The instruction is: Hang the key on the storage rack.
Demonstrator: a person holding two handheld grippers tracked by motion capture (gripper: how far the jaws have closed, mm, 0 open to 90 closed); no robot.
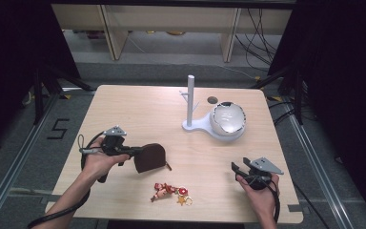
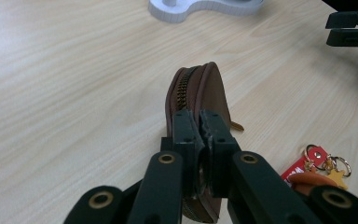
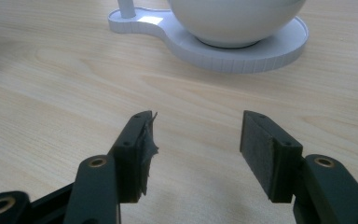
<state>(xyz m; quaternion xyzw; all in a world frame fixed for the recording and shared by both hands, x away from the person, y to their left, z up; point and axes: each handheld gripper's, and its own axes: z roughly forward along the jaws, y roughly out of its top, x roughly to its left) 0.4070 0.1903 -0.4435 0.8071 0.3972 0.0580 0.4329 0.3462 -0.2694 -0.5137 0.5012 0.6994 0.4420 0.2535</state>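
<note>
A brown zip pouch [image 1: 148, 157] stands on edge near the table's middle left, its zipper up in the left gripper view [image 2: 196, 91]. My left gripper [image 1: 134, 152] [image 2: 199, 133] is shut on the pouch's near end. A red and gold keychain [image 1: 171, 192] [image 2: 318, 165] lies on the wood just in front of the pouch. My right gripper [image 1: 238, 168] [image 3: 196, 149] rests at the front right, open, with bare table between its jaws. The torn pad [image 3: 145, 149] on its left jaw shows in the right gripper view.
A white stand [image 1: 190, 125] with an upright post [image 1: 189, 98] and a white bowl [image 1: 228, 118] [image 3: 235, 21] sits at the back right. A dark round hole [image 1: 212, 99] lies behind the bowl. The right gripper's jaws appear far off in the left gripper view [image 2: 352, 29].
</note>
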